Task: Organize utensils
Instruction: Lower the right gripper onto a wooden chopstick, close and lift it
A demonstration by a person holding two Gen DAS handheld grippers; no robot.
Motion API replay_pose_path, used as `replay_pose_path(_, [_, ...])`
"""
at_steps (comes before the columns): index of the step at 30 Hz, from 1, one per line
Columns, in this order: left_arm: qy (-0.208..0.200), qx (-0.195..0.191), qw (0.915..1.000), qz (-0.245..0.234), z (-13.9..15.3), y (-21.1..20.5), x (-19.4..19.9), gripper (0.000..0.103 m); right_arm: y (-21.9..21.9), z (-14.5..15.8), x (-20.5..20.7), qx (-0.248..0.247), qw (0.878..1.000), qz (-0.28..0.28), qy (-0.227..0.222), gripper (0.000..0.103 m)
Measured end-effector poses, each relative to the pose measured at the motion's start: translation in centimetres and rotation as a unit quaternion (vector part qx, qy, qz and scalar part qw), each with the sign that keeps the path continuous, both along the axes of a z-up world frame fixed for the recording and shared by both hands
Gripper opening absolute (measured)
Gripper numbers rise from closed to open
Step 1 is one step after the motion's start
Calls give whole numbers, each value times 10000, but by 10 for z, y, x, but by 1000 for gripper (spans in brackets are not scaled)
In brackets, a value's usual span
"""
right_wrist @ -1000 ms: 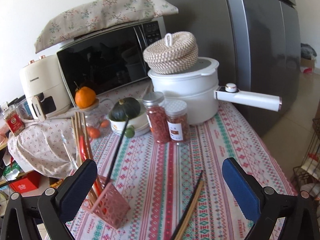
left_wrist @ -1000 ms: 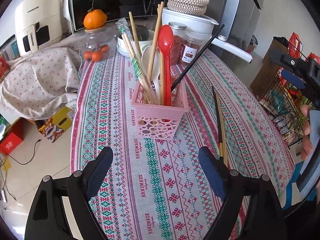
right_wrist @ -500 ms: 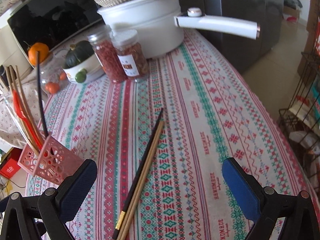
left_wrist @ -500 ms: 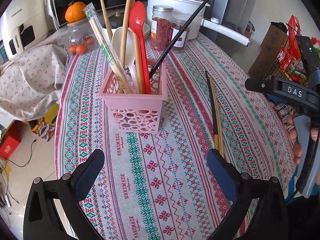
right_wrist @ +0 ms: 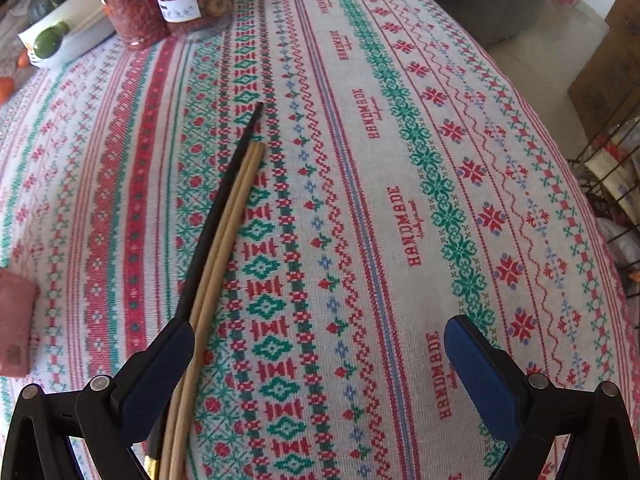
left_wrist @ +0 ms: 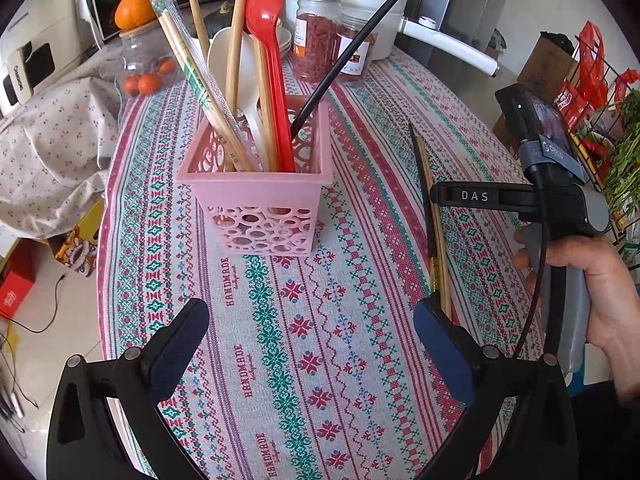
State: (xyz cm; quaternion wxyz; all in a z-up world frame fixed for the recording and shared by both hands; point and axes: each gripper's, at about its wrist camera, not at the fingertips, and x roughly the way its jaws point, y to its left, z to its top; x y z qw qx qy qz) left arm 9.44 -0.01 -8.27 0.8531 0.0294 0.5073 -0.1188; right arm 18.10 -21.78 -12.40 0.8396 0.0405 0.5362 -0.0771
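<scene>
A pink perforated utensil basket stands on the patterned tablecloth; it holds wooden chopsticks, a red spoon, a white spoon and one black chopstick. Loose chopsticks, one black and two wooden, lie to its right. My left gripper is open and empty, short of the basket. My right gripper is open, low over the cloth, with its left finger beside the loose chopsticks. The basket's corner shows at the left edge of the right wrist view.
Two jars of dried goods and a white pot with a long handle stand behind the basket. A bowl with green fruit is at the back left. A wire rack stands off the table's right edge.
Both grippers have moved forward and lower. The right gripper tilted down from facing the appliances to hover over the loose chopsticks. The left gripper came closer to the basket.
</scene>
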Motion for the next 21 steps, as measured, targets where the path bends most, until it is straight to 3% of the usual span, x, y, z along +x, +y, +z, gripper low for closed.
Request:
replay_pose_path(2, [-1,12,10000,0,0,0,0,103,-2,-2,3,154,9999,-64,40,102])
replay_pose_path(10, [110,52,9999,-52,-2,-3,-2,103,7,-8,6,-89,9998,-5,149,100])
replay_pose_path(13, [87,74,9998,-178,0,-13,-5,103,5,-1,-1,-42,9999,-37,159,83])
replay_pose_path(21, [-166,407,9972,-603,5,-64,-14,103,-27,6,-25,293,9992,228,155,9])
